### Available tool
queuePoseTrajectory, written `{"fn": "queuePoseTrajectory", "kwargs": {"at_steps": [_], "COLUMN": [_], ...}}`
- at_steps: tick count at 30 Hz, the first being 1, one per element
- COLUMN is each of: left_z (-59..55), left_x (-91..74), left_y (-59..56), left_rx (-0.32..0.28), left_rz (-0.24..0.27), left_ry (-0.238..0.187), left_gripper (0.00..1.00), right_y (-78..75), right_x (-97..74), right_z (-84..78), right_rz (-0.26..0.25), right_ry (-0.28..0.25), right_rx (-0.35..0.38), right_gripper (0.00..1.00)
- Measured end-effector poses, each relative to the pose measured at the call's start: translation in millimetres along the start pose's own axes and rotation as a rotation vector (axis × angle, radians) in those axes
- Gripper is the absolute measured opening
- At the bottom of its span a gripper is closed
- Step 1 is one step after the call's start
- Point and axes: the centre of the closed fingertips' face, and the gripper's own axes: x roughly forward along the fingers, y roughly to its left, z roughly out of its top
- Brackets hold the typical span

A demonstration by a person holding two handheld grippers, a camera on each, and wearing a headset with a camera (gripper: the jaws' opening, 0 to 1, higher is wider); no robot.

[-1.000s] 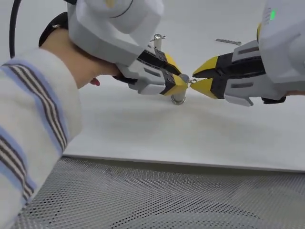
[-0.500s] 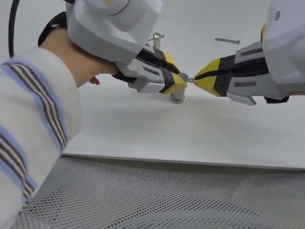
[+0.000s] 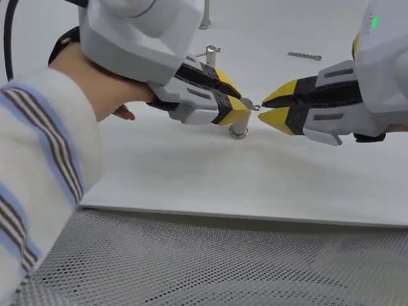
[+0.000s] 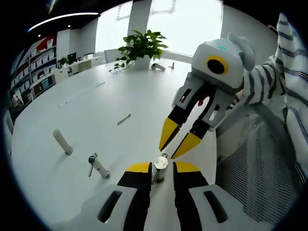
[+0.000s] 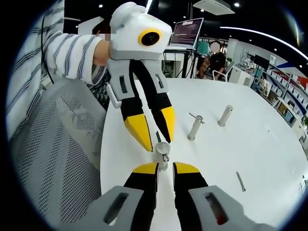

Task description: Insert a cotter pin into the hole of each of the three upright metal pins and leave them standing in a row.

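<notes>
- upright metal pin (image 5: 162, 150) (image 5: 195, 129) (image 5: 224, 115): 3
- cotter pin: 3, with 2 seated through pins (image 3: 255, 107) (image 5: 194, 116) and 1 lying loose (image 5: 240, 181)
- gripper: 2, the left gripper (image 3: 245, 106) and the right gripper (image 3: 261, 108)
- potted plant (image 4: 142, 48): 1

Right claw (image 5: 165, 167) — jaws parted — facing the near metal pin (image 5: 162, 151), which the left claw (image 5: 158, 141) grips, on a white bench (image 5: 269, 159).

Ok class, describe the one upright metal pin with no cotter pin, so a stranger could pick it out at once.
On the white table, a row of three upright metal pins starts at the nearest pin, between the left claw and right claw. Pick the farthest pin, past the middle pin. Unlike its neighbours, it has no cotter pin through its top.
</notes>
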Motion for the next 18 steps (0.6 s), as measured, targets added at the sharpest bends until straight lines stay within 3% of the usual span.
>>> {"fn": "queuePoseTrajectory", "kwargs": {"at_steps": [5,9,13,16,18], "left_z": [-4.4,-10.5,-20.1,-26.2,-21.4], "left_x": [-10.4,-16.3,-20.9,-23.1,-22.8], "left_y": [0.4,-2.6,0.1,-2.6,-6.9], "left_rx": [0.058,0.06,0.103,0.086,0.017], "left_rz": [0.043,0.068,0.156,0.148,0.129], "left_ry": [-0.013,-0.032,-0.001,0.0,-0.057], "left_gripper": [0.34,0.59,0.75,0.8,0.86], "right_y": [6.3,7.3,8.9,10.8,11.5], "right_x": [6.6,11.4,18.3,24.2,28.1], "right_z": [0.2,-0.6,-5.3,-9.4,-10.7], "right_rz": [0.037,0.055,0.071,0.089,0.098], "right_ry": [-0.051,-0.085,-0.086,-0.087,-0.092], "right_rx": [0.088,0.135,0.162,0.184,0.204], "right_gripper": [0.27,0.26,0.27,0.27,0.27]}}
